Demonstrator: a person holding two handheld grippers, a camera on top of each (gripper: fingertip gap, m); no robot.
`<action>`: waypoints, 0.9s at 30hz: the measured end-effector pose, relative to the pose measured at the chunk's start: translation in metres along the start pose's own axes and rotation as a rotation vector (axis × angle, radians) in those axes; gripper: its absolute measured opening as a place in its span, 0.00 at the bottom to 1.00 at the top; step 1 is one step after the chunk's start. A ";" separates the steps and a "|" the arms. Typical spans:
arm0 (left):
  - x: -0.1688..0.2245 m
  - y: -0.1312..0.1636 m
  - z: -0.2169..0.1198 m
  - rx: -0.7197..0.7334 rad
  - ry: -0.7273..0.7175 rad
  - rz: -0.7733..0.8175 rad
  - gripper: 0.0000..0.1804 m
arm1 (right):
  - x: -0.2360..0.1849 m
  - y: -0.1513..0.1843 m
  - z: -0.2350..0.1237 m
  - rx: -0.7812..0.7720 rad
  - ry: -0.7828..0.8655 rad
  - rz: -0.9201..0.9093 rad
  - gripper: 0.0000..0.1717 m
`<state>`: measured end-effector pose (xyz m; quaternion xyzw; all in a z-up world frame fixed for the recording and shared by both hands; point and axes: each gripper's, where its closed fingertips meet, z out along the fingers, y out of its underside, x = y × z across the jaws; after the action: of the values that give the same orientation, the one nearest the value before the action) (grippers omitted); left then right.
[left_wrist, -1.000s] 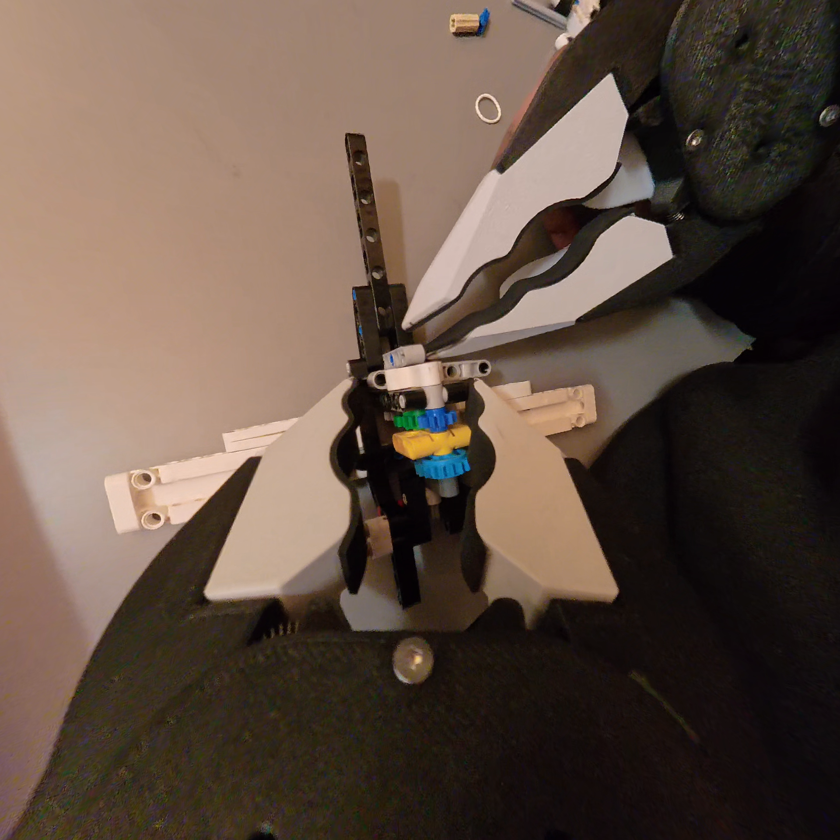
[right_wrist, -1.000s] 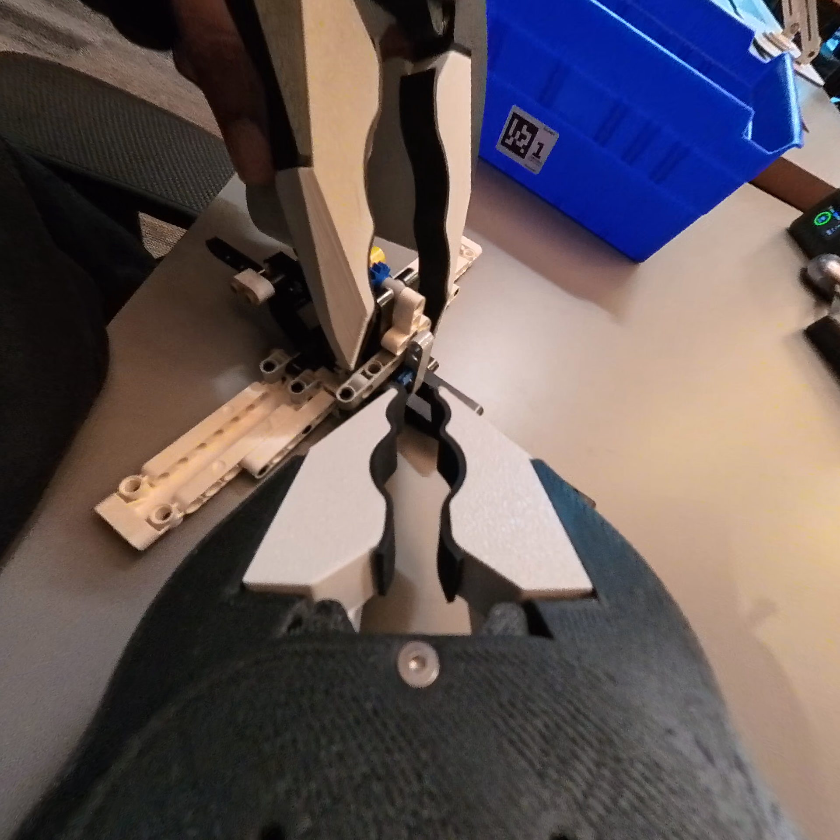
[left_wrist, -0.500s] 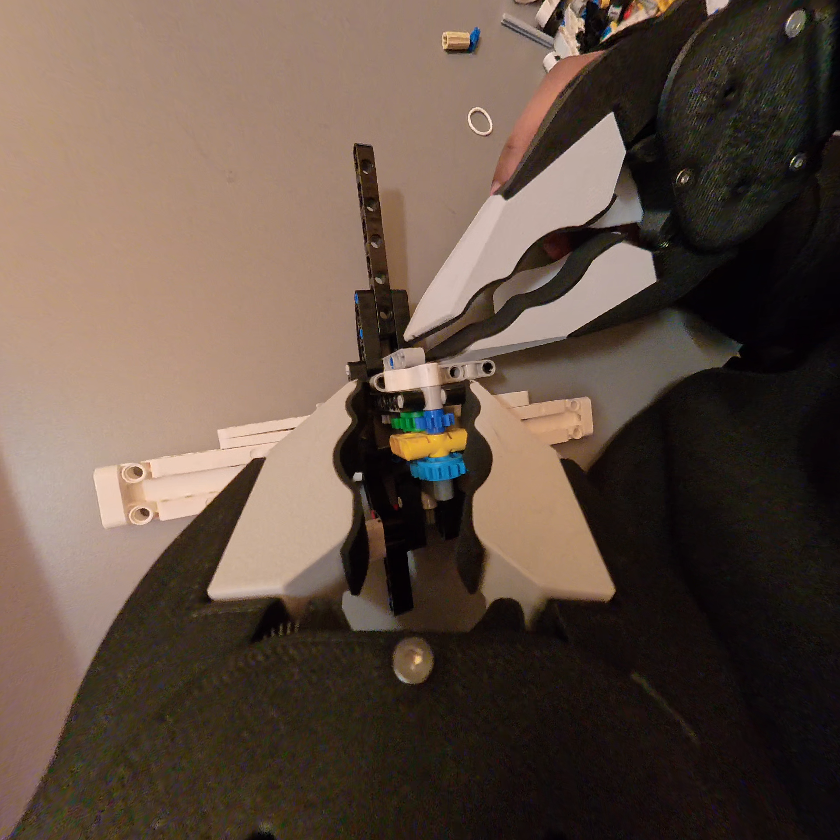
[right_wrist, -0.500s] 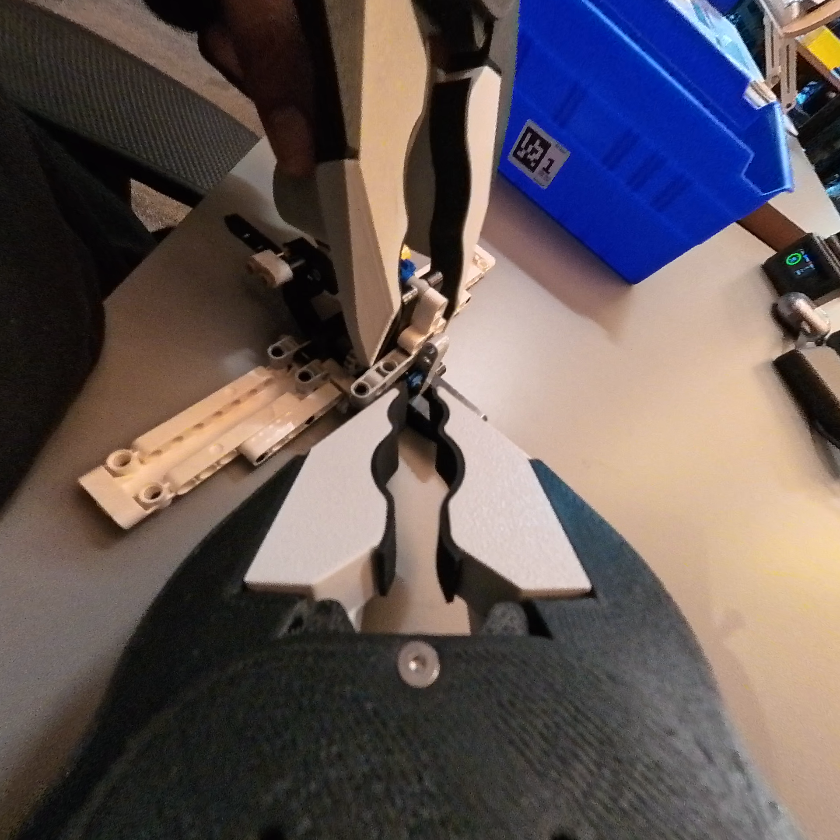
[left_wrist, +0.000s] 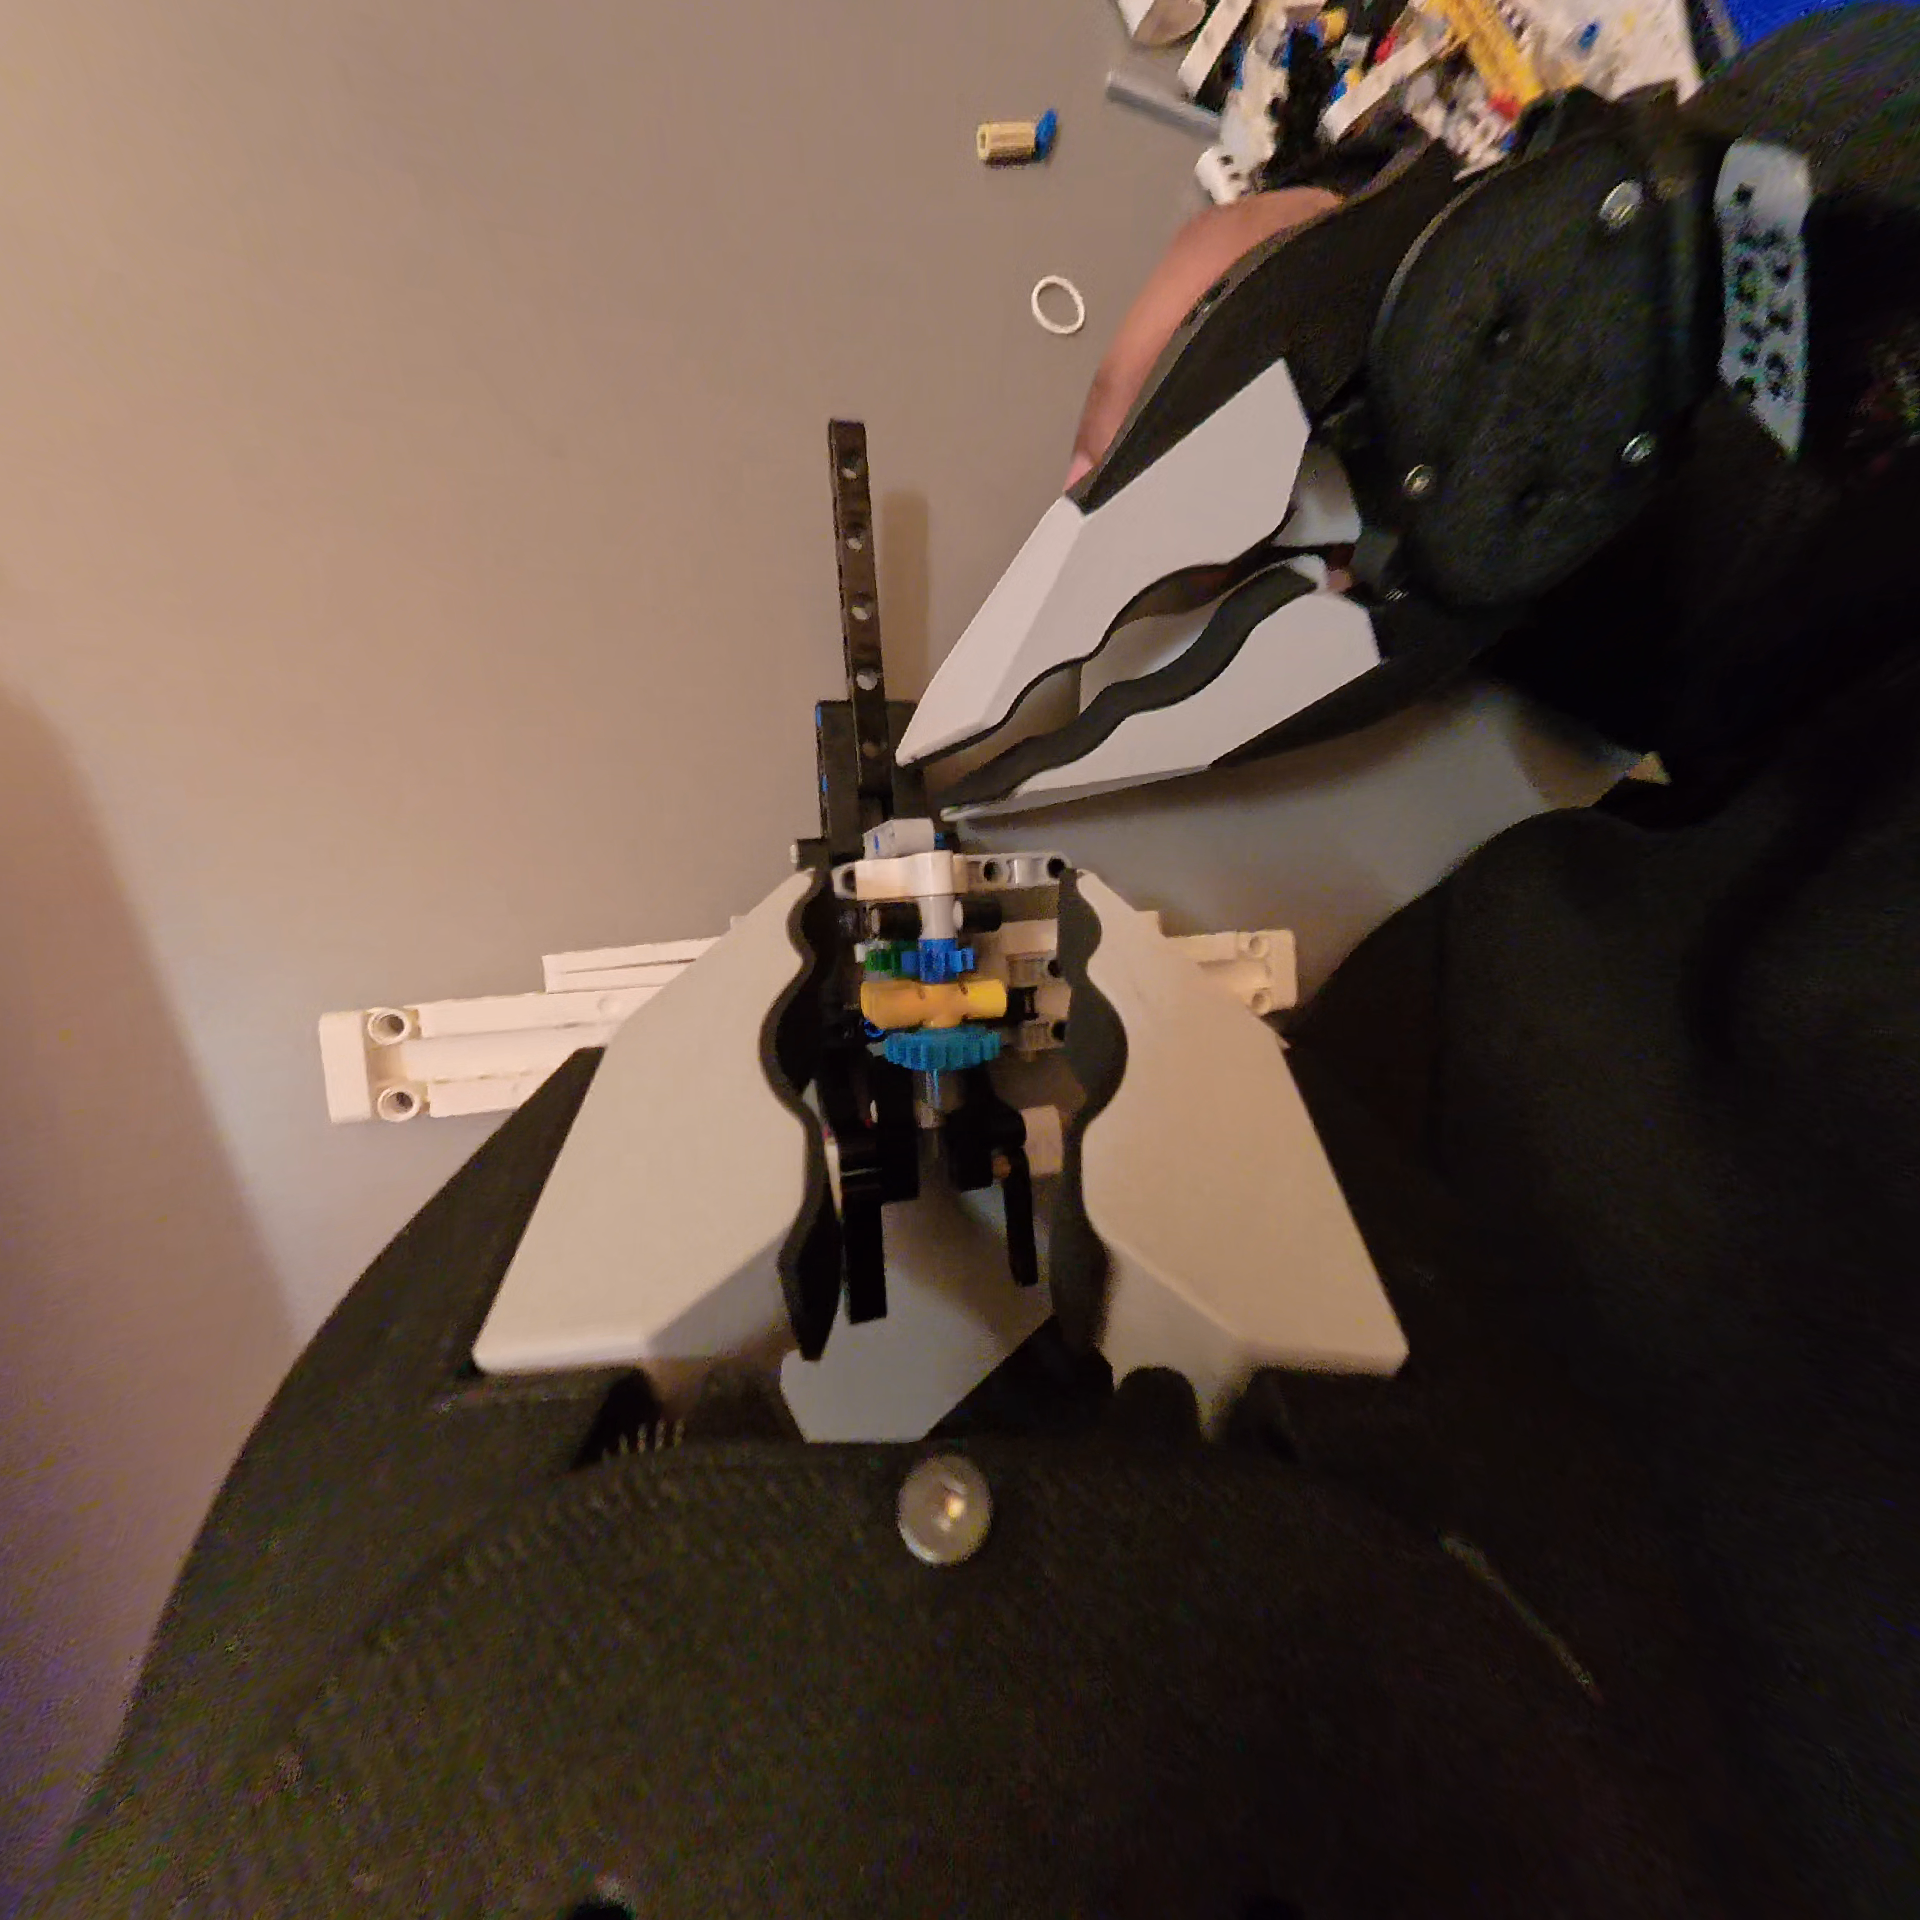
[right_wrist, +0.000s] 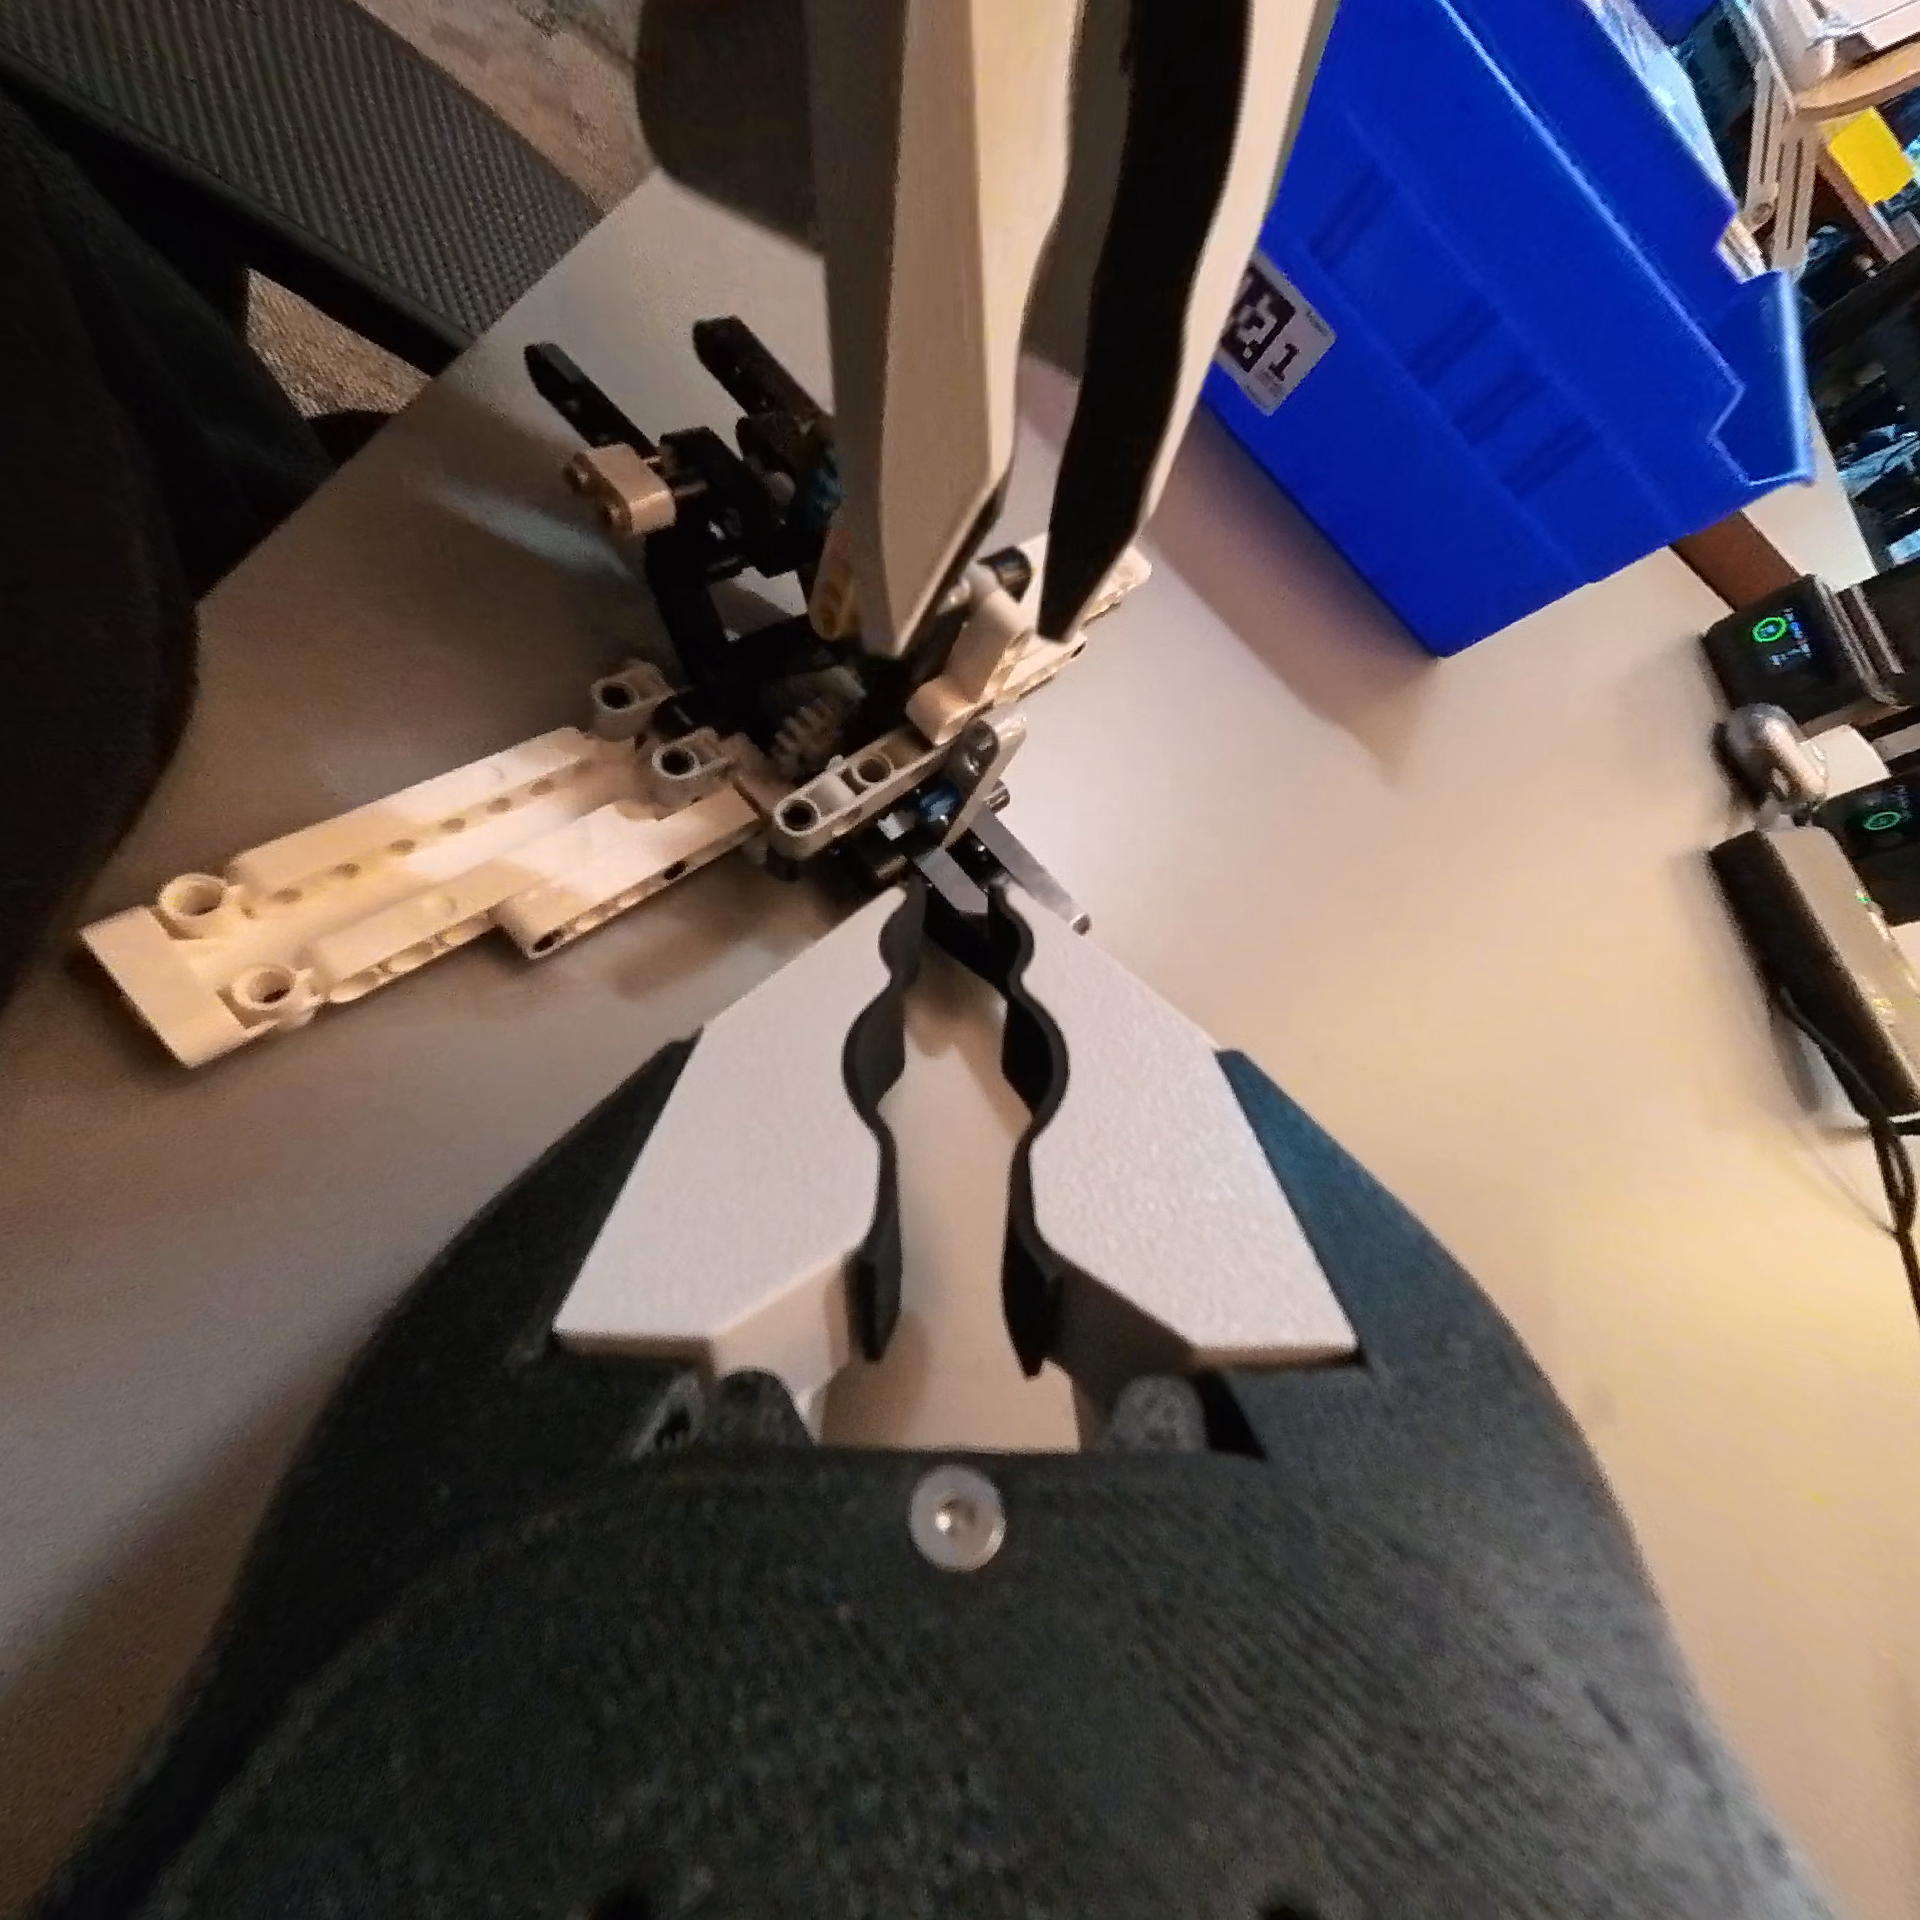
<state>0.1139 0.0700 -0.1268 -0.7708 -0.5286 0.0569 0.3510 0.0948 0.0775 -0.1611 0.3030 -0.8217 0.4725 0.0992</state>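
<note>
A small brick-built gear assembly (left_wrist: 930, 997) with blue, yellow and green gears sits on a long white plate (left_wrist: 468, 1049) on the grey table. My left gripper (left_wrist: 938, 883) straddles it, its pads pressed on the black frame on one side and the white beam on the other. In the right wrist view the left gripper (right_wrist: 977, 623) comes down onto the assembly (right_wrist: 831, 727) from above. My right gripper (right_wrist: 956, 904) is shut on a black beam (right_wrist: 951, 883) sticking out of the assembly. It also shows in the left wrist view (left_wrist: 925, 781) at the foot of the long black beam (left_wrist: 854, 582).
A blue bin (right_wrist: 1507, 364) stands behind the assembly. Small devices with green lights (right_wrist: 1766, 644) lie at the right. A heap of loose pieces (left_wrist: 1403, 73), a white ring (left_wrist: 1058, 303) and a tan-and-blue piece (left_wrist: 1013, 138) lie farther off. A grey axle (right_wrist: 1039, 894) juts out beside my right fingertips. There is about 5 centimeters between the tips of the two grippers. It is some 9 centimeters from my left tips to the long white plate (left_wrist: 468, 1049).
Both grippers kept their hold. The left wrist view has tilted, so more of the assembly's black lower parts and the heap of pieces shows. The right gripper has drawn back a little.
</note>
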 end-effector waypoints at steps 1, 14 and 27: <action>-0.003 0.004 0.000 -0.024 -0.028 0.011 0.23 | 0.000 0.000 0.000 -0.001 0.004 0.000 0.06; -0.008 0.024 0.021 -0.099 -0.125 0.088 0.17 | -0.005 -0.010 -0.003 0.035 0.020 -0.034 0.05; -0.012 0.018 0.023 -0.023 -0.117 0.071 0.16 | 0.001 -0.012 0.006 0.010 0.128 -0.218 0.04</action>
<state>0.1123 0.0673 -0.1583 -0.7885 -0.5210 0.1079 0.3083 0.1024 0.0676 -0.1554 0.3601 -0.7735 0.4814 0.2004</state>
